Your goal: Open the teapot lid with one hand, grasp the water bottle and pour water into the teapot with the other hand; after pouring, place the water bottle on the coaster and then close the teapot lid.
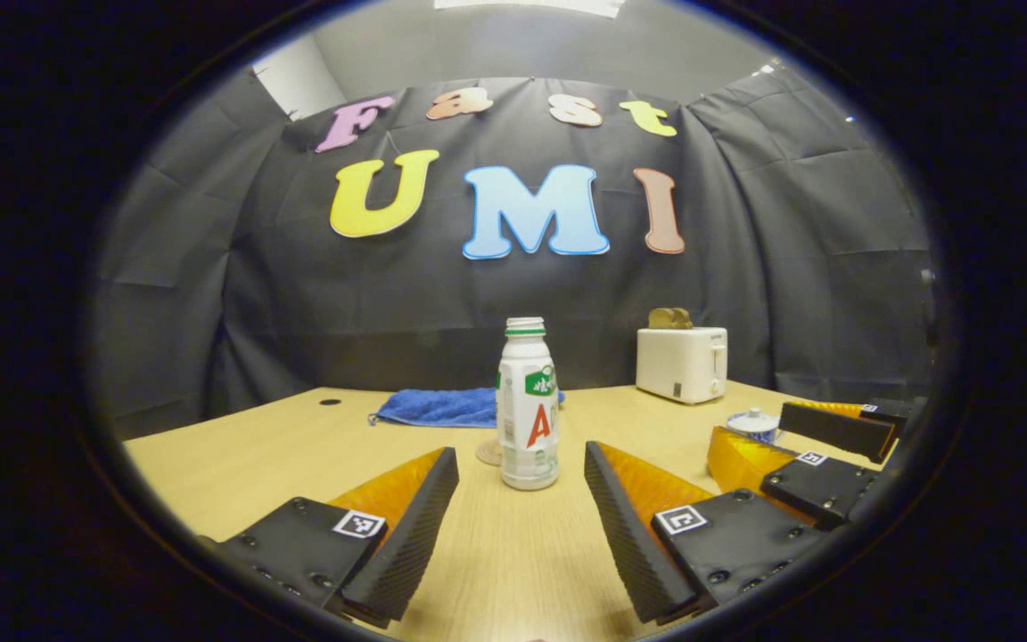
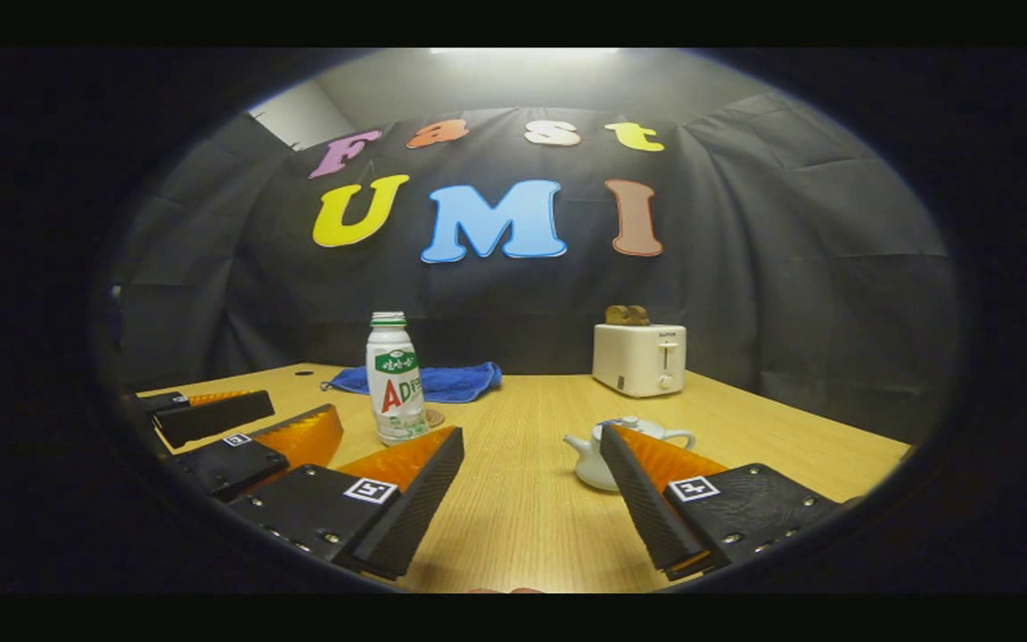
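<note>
A white water bottle [image 1: 527, 410] with a green cap stands upright on the wooden table [image 1: 299, 437], just ahead of my left gripper [image 1: 521, 455], which is open with the bottle centred in its gap. A round coaster [image 1: 488, 452] lies right behind the bottle. The white teapot [image 2: 585, 462], lid on, sits partly behind one finger of my right gripper [image 2: 531, 437], which is open and holds nothing. In the left gripper view the right gripper [image 1: 752, 428] shows at the right, around the teapot's lid [image 1: 754, 419]. The right gripper view has the bottle [image 2: 396, 383] and the left gripper [image 2: 299, 408] at the left.
A white toaster [image 1: 683, 361] with bread in it stands at the back right of the table, also the toaster [image 2: 640, 358] in the right gripper view. A blue cloth [image 1: 442, 407] lies at the back behind the bottle. Bare tabletop [image 2: 522, 499] lies between the bottle and the teapot.
</note>
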Demonstrator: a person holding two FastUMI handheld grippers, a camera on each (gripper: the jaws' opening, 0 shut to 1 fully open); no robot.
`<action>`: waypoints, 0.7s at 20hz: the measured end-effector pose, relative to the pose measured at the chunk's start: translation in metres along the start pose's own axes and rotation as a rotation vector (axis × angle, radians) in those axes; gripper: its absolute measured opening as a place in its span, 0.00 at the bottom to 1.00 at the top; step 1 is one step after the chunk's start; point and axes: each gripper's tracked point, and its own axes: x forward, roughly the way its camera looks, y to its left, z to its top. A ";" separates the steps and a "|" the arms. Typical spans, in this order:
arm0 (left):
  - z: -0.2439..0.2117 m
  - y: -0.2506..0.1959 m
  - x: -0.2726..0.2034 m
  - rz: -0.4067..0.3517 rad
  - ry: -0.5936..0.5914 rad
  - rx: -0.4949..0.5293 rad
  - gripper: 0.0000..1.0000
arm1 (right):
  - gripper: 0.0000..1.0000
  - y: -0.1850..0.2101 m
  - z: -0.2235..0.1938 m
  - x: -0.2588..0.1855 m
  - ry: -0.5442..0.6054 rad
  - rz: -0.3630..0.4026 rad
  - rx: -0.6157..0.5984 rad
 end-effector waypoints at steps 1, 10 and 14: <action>-0.003 -0.002 0.004 -0.012 0.009 -0.007 1.00 | 0.95 -0.005 0.000 0.002 -0.003 -0.014 0.002; 0.026 0.005 0.035 -0.027 -0.034 0.001 0.94 | 0.95 -0.063 0.004 0.049 0.066 -0.108 0.028; 0.027 0.015 0.049 -0.013 -0.029 -0.016 0.99 | 0.95 -0.071 -0.002 0.069 0.111 -0.110 0.016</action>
